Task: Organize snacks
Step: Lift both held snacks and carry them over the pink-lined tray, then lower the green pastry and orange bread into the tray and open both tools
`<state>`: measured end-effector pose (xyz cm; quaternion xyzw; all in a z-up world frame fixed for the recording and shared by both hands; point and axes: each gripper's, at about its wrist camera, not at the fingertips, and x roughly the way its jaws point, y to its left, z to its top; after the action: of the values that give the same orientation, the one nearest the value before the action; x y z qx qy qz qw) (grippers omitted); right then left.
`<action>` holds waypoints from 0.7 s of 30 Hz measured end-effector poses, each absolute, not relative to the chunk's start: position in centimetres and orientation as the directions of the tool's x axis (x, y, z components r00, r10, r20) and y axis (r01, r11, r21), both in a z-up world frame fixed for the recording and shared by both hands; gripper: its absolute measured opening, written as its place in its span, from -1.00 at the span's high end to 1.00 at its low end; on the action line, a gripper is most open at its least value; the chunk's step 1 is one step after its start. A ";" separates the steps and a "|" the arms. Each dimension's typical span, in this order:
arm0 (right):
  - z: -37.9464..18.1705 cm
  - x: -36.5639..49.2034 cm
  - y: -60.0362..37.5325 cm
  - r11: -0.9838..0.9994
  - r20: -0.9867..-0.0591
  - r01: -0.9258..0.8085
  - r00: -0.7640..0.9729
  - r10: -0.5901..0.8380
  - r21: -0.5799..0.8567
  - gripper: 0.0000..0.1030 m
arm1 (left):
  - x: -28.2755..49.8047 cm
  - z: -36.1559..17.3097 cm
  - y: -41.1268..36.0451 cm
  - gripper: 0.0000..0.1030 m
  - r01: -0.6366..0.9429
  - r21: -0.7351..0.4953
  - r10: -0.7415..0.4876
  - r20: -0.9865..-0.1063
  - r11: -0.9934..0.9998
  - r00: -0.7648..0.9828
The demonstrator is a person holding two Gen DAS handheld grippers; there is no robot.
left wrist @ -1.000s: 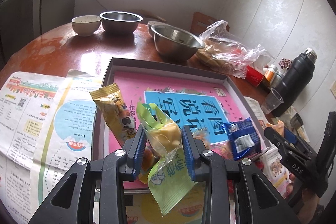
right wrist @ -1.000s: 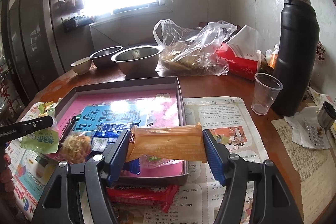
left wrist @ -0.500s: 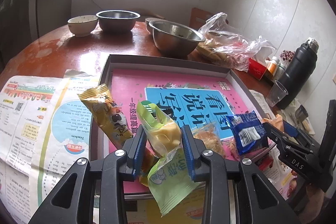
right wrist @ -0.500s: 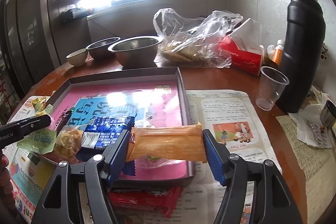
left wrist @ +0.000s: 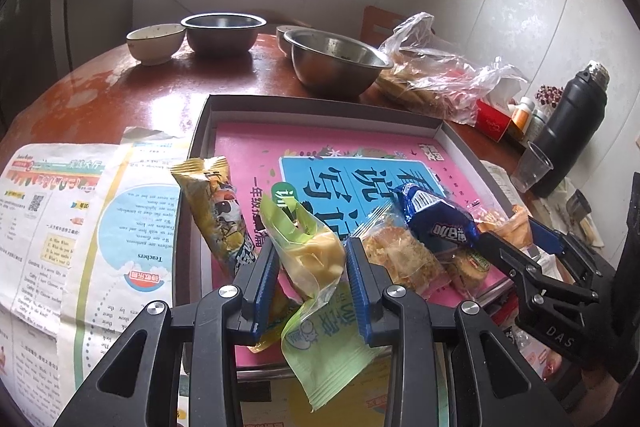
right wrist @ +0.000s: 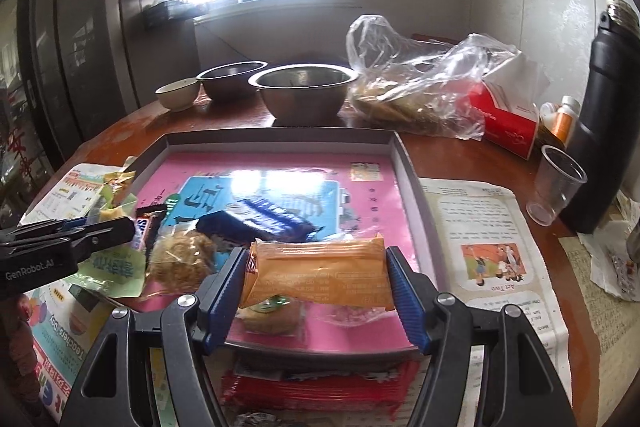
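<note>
My left gripper [left wrist: 310,267] is shut on a green-and-clear packet of yellow snack [left wrist: 312,255], held over the front edge of the grey tray [left wrist: 320,103]. In the tray lie a long yellow packet [left wrist: 216,215], a blue packet [left wrist: 436,219] and a clear pastry packet [left wrist: 400,259]. My right gripper [right wrist: 318,279] is shut on an orange packet [right wrist: 320,271], above the front right part of the tray [right wrist: 280,139]. Below it lies a round biscuit packet [right wrist: 272,311]. The left gripper [right wrist: 80,233] shows at the left edge of the right wrist view.
Steel bowls [left wrist: 336,63] and a ceramic bowl [left wrist: 156,41] stand behind the tray. At the right are a plastic bag [right wrist: 416,87], a red tissue box [right wrist: 508,123], a clear cup [right wrist: 556,183] and a black flask [right wrist: 604,107]. Newspapers flank the tray. A red packet [right wrist: 320,387] lies at the tray's front.
My right gripper has moved left with the orange packet, from the tray's right edge to over its floor. The left gripper has stayed put with its green packet.
</note>
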<state>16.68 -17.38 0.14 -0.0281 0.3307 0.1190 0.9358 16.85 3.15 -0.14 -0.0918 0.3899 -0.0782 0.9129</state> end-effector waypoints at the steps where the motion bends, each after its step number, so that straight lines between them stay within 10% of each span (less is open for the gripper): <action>1: 0.1 16.6 -17.2 0.969 -0.624 -0.246 0.753 0.207 0.024 -0.32 | 16.8 -0.2 3.1 0.32 0.073 -0.228 -0.215 -0.698 0.971 0.683; 21: 0.0 15.9 -15.6 0.961 -0.613 -0.277 0.754 0.235 0.027 -0.37 | 16.7 -0.3 2.3 0.31 0.099 -0.213 -0.223 -0.706 0.972 0.672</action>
<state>15.90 -15.65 -0.01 -0.0327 0.3228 0.1366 0.9360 16.65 2.31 -0.29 -0.0785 0.3951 -0.0882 0.9110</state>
